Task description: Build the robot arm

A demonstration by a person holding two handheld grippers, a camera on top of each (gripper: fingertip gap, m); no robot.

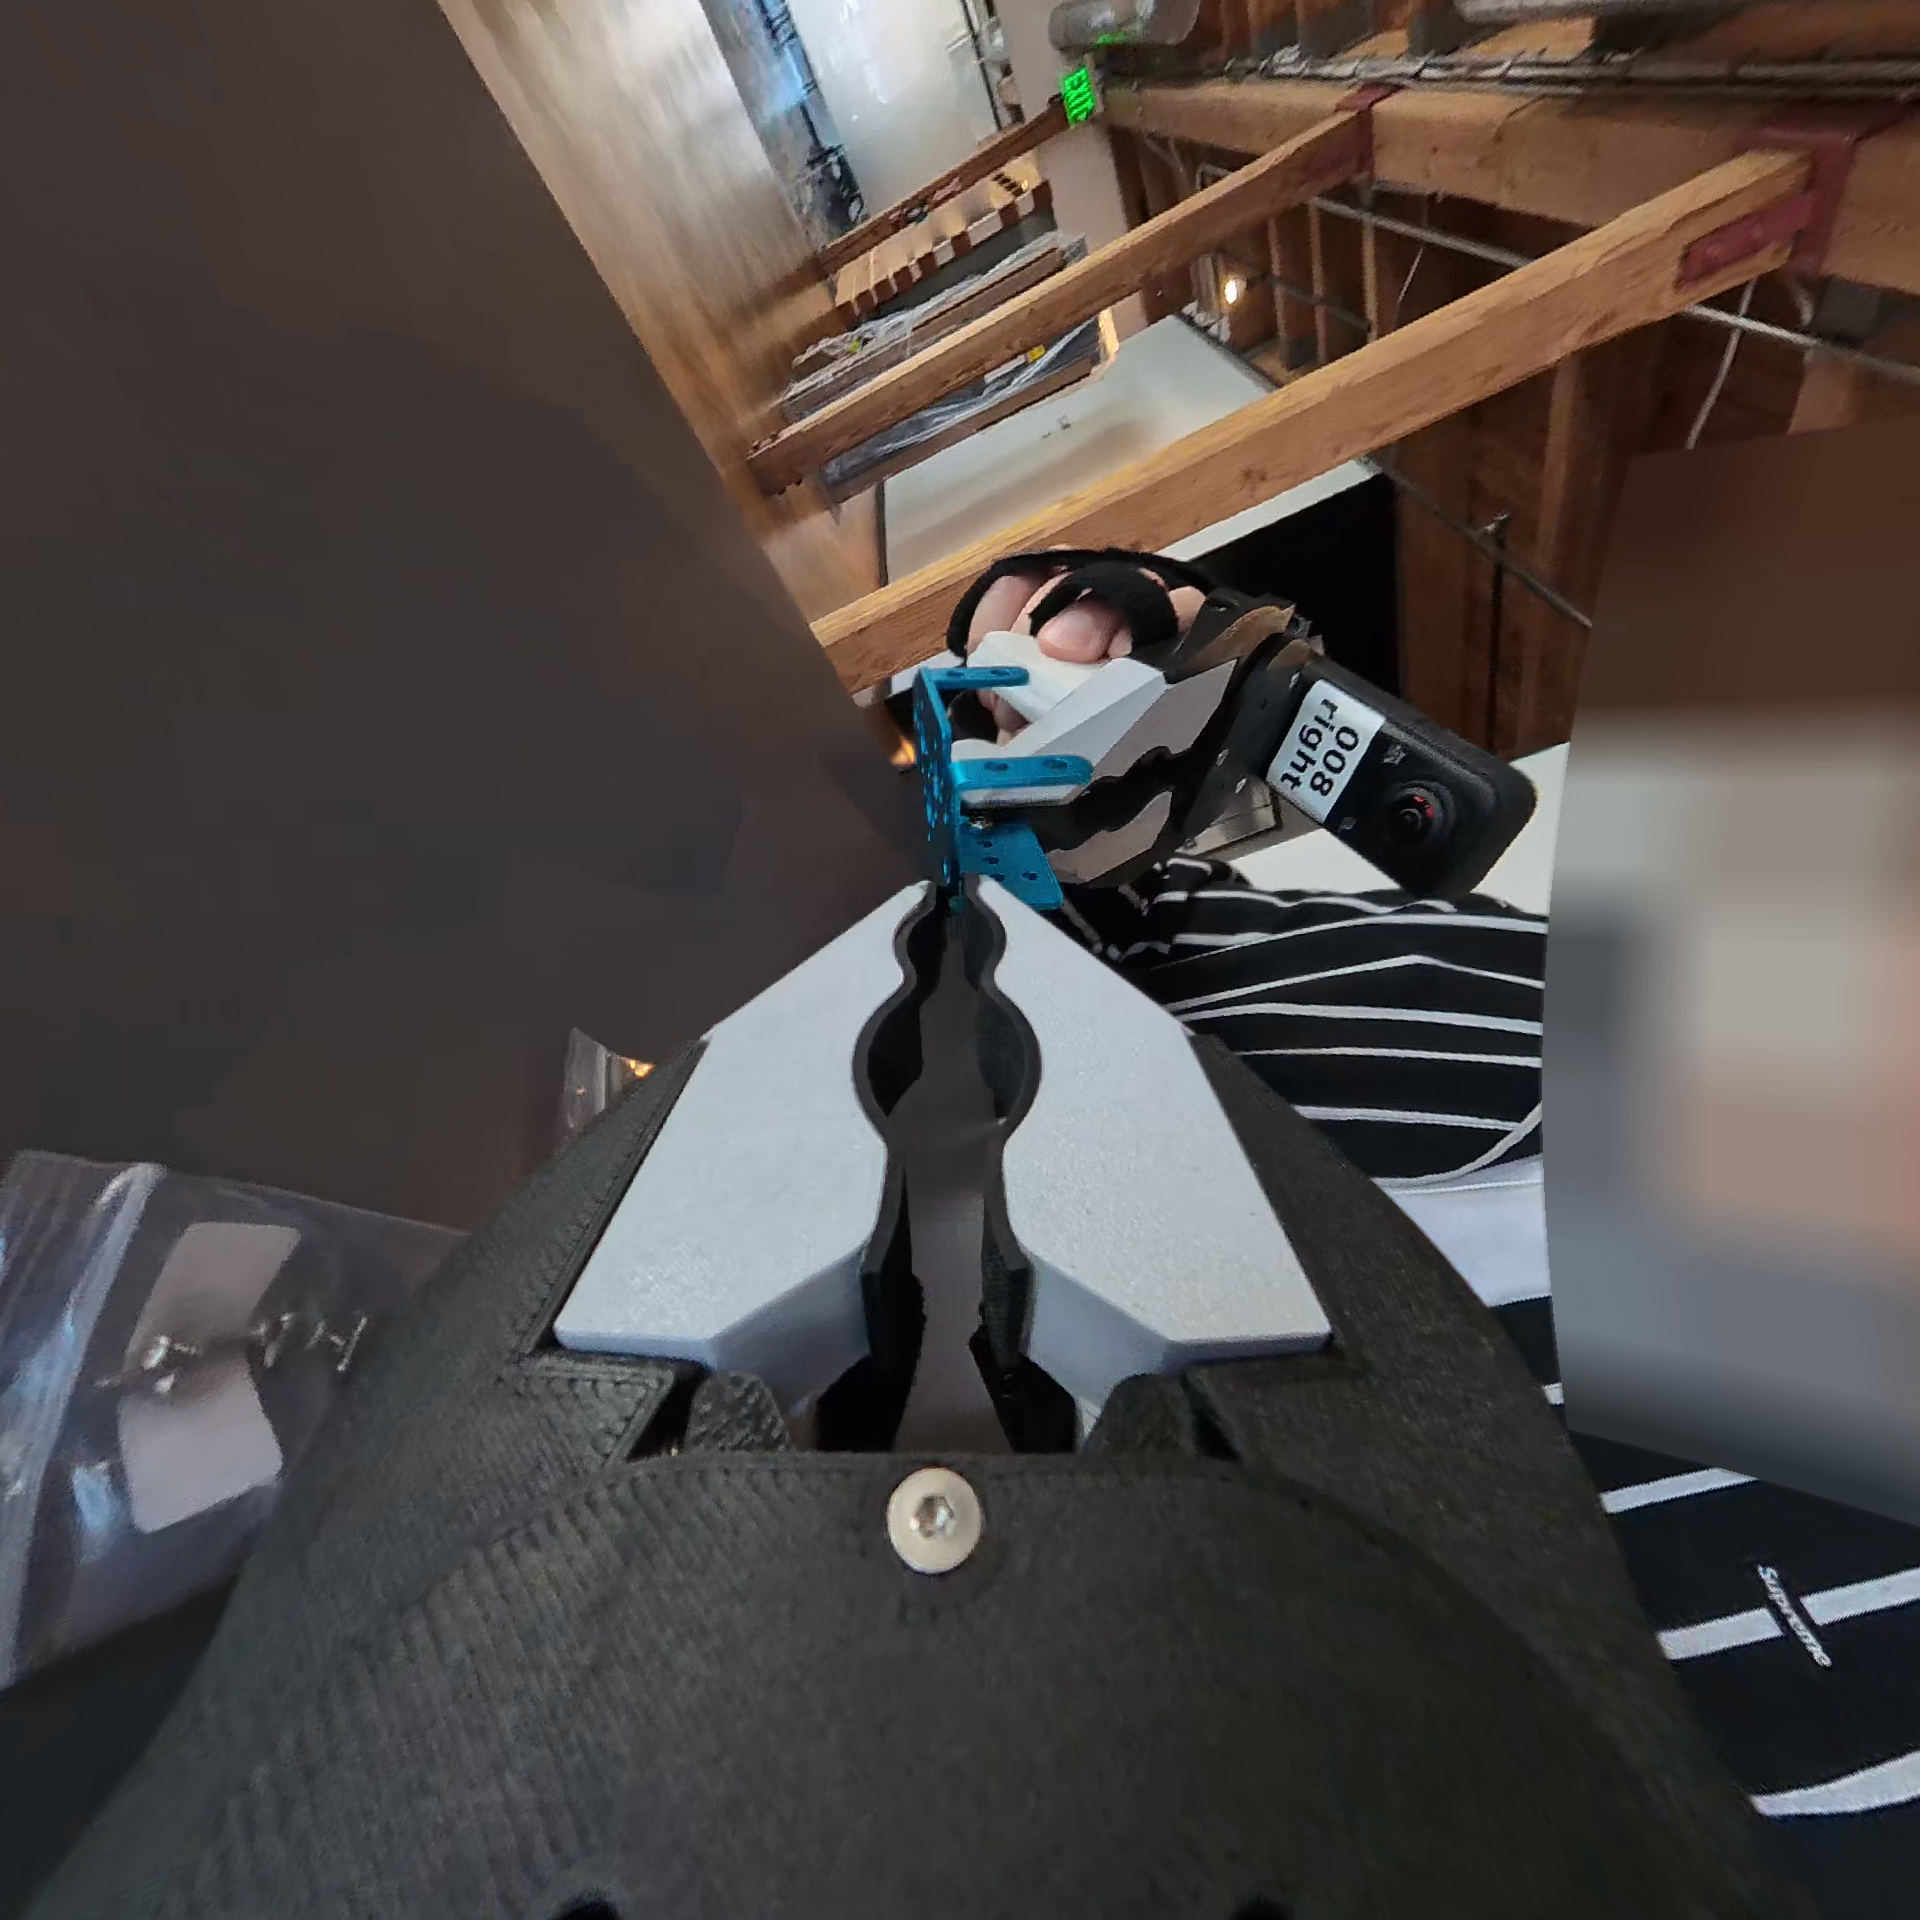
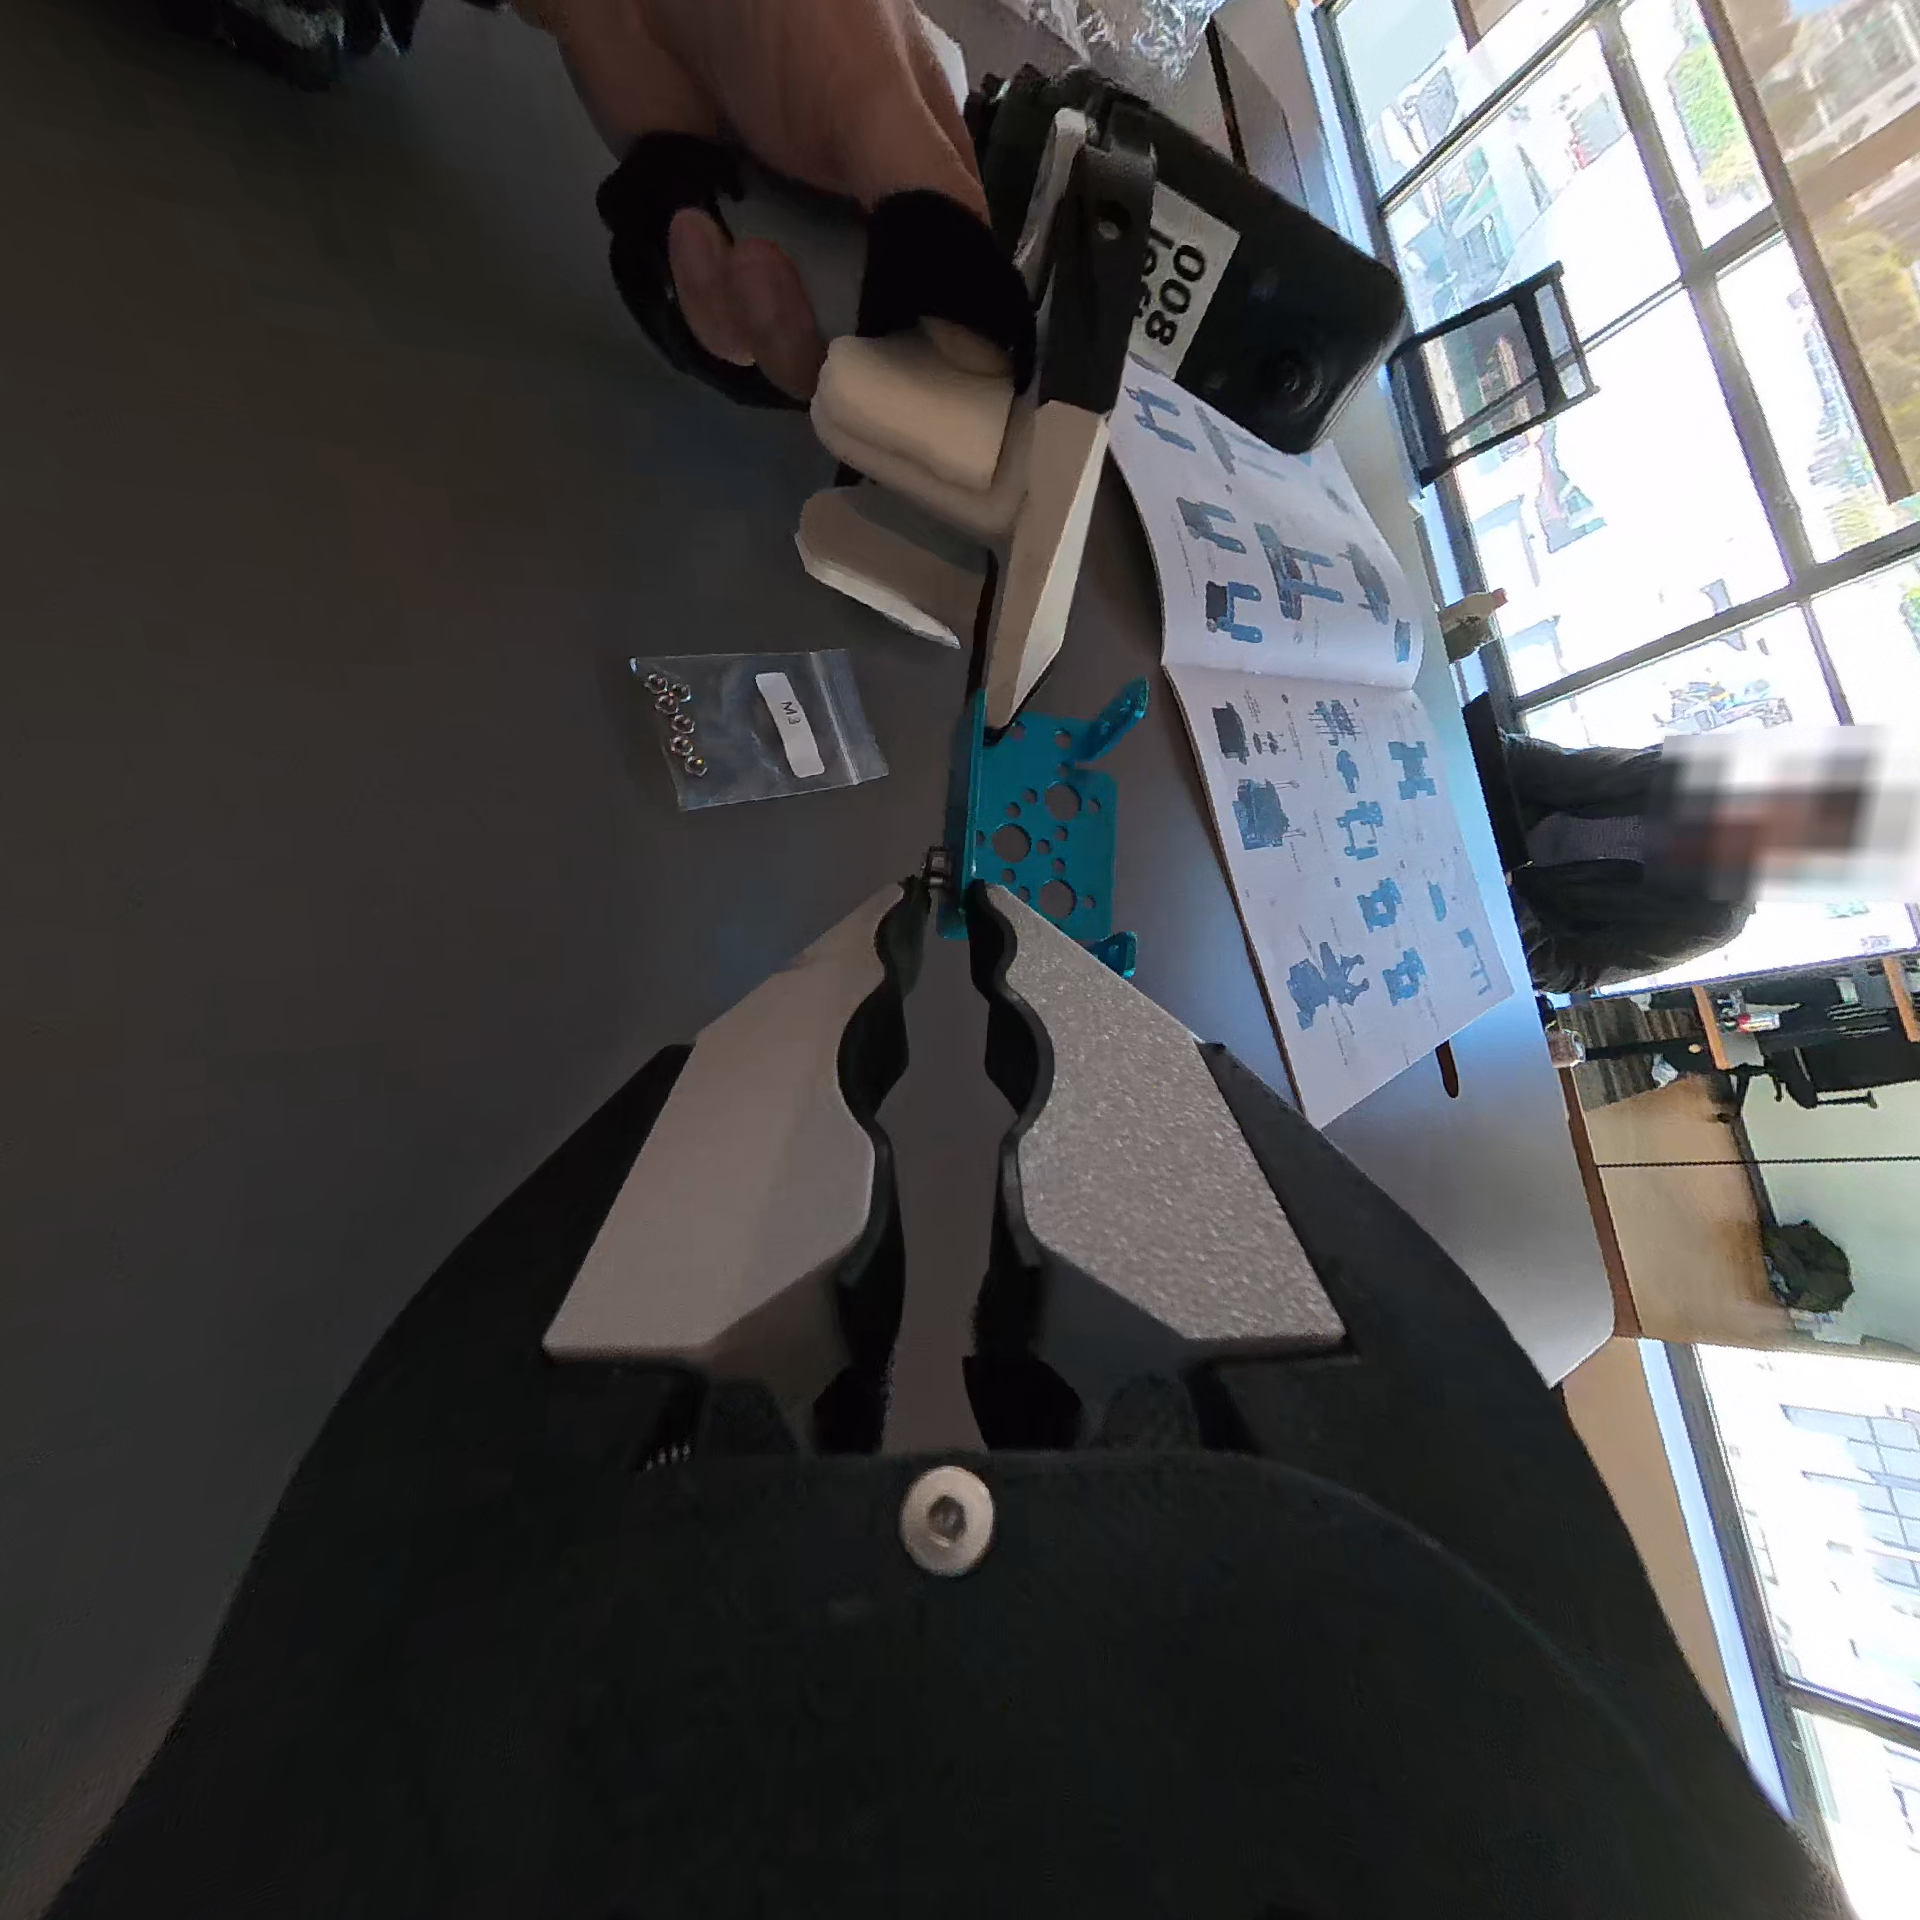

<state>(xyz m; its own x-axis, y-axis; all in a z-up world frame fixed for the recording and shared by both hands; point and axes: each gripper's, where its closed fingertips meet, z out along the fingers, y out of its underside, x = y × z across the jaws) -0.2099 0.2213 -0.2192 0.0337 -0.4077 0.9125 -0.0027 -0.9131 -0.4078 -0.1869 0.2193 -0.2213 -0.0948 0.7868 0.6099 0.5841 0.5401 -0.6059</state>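
A blue perforated metal bracket (image 2: pixel 1039 821) with bent flanges is held in the air between both grippers. In the right wrist view, my right gripper (image 2: pixel 940 909) is shut on the bracket's near edge flange, and a small dark screw (image 2: pixel 937 864) sits at that flange just past the fingertips. My left gripper (image 2: pixel 1023 665) comes in from above and pinches the bracket's far edge. In the left wrist view, my left gripper (image 1: pixel 951 902) is shut on the thin edge of the bracket (image 1: pixel 935 779). The right gripper (image 1: pixel 1039 790) holds it from the other side.
A small clear bag of nuts (image 2: pixel 758 727) and an open instruction booklet (image 2: pixel 1330 790) lie on the dark table (image 2: pixel 364 727). Another clear bag of screws (image 1: pixel 156 1371) lies at lower left. A person in a striped shirt (image 1: pixel 1351 1039) is close behind. Windows are at right. My left and right fingertips are right by each other.
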